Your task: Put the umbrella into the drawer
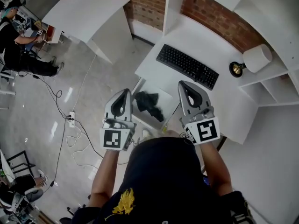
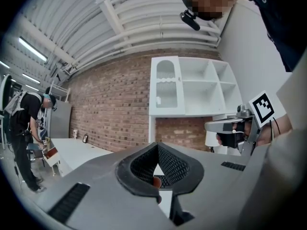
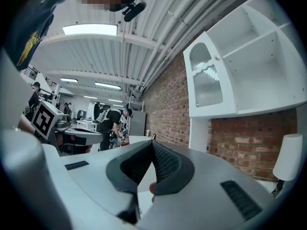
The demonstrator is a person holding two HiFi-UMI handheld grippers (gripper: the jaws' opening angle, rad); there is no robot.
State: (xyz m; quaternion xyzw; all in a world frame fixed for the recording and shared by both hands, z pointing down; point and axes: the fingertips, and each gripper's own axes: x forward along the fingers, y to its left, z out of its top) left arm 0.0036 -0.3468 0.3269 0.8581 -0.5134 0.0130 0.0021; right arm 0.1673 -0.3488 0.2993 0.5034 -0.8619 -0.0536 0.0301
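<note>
Umbrella (image 1: 148, 106): folded, black, lying inside the open drawer (image 1: 164, 98) under the desk (image 1: 196, 36) front edge.
Fingers: left gripper (image 1: 125, 93) and right gripper (image 1: 185, 87) both closed, empty.
Progress: placement looks done; drawer not yet closed.

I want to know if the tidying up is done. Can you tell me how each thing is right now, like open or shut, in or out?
drawer: open, pulled out from under the desk
umbrella: folded up, lying inside the drawer
left gripper: shut, holding nothing
right gripper: shut, holding nothing
lamp: standing on the desk, doesn't look lit
keyboard: lying flat on the desk
</note>
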